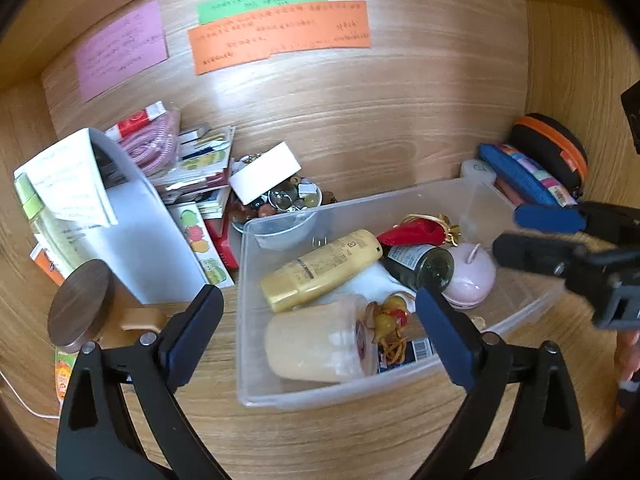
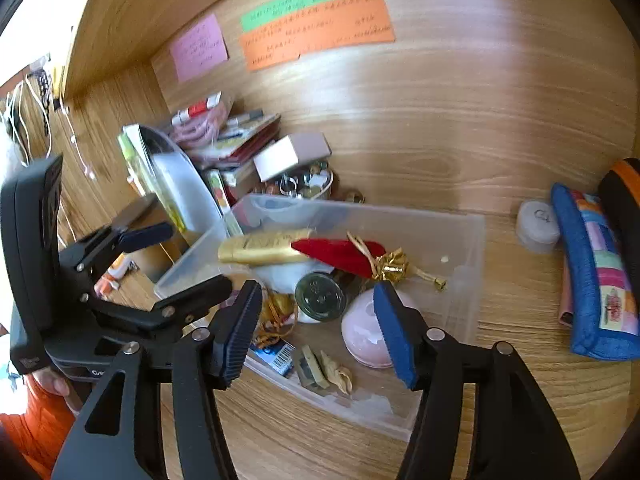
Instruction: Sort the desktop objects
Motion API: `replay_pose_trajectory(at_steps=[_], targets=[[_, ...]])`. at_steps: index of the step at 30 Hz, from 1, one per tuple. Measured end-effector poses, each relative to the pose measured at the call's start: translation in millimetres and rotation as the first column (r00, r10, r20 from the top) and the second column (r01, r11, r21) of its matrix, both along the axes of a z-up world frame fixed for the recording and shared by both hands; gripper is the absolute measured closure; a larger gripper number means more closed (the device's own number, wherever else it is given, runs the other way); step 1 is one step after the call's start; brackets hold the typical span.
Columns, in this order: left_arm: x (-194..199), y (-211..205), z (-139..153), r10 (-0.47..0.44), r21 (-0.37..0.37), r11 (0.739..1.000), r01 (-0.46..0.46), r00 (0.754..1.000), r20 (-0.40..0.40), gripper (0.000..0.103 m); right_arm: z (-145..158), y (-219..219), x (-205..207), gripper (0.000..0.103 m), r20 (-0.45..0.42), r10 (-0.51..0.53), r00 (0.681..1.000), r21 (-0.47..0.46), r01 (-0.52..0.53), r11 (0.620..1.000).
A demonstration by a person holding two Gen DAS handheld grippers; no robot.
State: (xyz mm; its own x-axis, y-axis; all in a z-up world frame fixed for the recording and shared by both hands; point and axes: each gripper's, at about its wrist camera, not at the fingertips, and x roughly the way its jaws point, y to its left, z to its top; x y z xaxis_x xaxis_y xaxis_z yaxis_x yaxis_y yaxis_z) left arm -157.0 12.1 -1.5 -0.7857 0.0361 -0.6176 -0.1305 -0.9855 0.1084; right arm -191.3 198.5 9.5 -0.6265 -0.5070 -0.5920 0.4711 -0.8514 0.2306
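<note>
A clear plastic bin sits on the wooden desk. It holds a yellow tube, a pale jar on its side, a dark glass jar, a pink apple-shaped item, a red pouch with a gold bow and small trinkets. My left gripper hovers open and wide over the bin's near left part, empty. My right gripper stands open over the bin's right side, above the dark jar and pink item, with nothing pressed between its pads.
Left of the bin stand a white tilted panel, a round wooden disc and a pile of cards. Behind are a white box and a trinket bowl. To the right lie a blue pencil case and a black-orange pouch.
</note>
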Motion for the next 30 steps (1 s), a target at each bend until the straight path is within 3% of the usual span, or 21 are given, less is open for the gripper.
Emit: replay_pose_trajectory(at_steps=[2, 5, 11, 19, 21, 25, 30], targets=[[4, -6, 6, 0.006, 0.015, 1.0, -0.006, 1.0, -0.004, 0.005, 9, 2, 7, 0.031, -0.023, -0.041, 0.999, 0.016, 0.041, 0.999], [13, -11, 17, 0.018, 0.035, 0.999, -0.016, 0.999, -0.031, 0.004, 21, 2, 19, 0.019, -0.076, -0.083, 0.994, 0.056, 0.087, 0.995], [36, -17, 37, 0.022, 0.106, 0.994, -0.012, 0.996, -0.09, 0.002, 32, 7, 40, 0.019, -0.11, -0.133, 0.985, 0.094, 0.144, 0.985], [70, -17, 54, 0.06, 0.119, 0.992, -0.038, 0.981, -0.186, 0.001, 42, 13, 70, 0.017, -0.151, -0.176, 0.973, 0.09, 0.191, 0.977], [76, -18, 55, 0.056, 0.137, 0.99, -0.029, 0.98, -0.192, 0.001, 45, 14, 79, 0.015, -0.171, -0.195, 0.966, 0.09, 0.213, 0.973], [85, -17, 53, 0.061, 0.158, 0.987, -0.031, 0.98, -0.19, 0.001, 45, 14, 96, 0.0, -0.21, -0.241, 0.948, 0.097, 0.265, 0.959], [94, -15, 47, 0.066, 0.178, 0.984, -0.033, 0.981, -0.183, 0.001, 38, 9, 112, 0.0, -0.245, -0.274, 0.93, 0.135, 0.313, 0.94]])
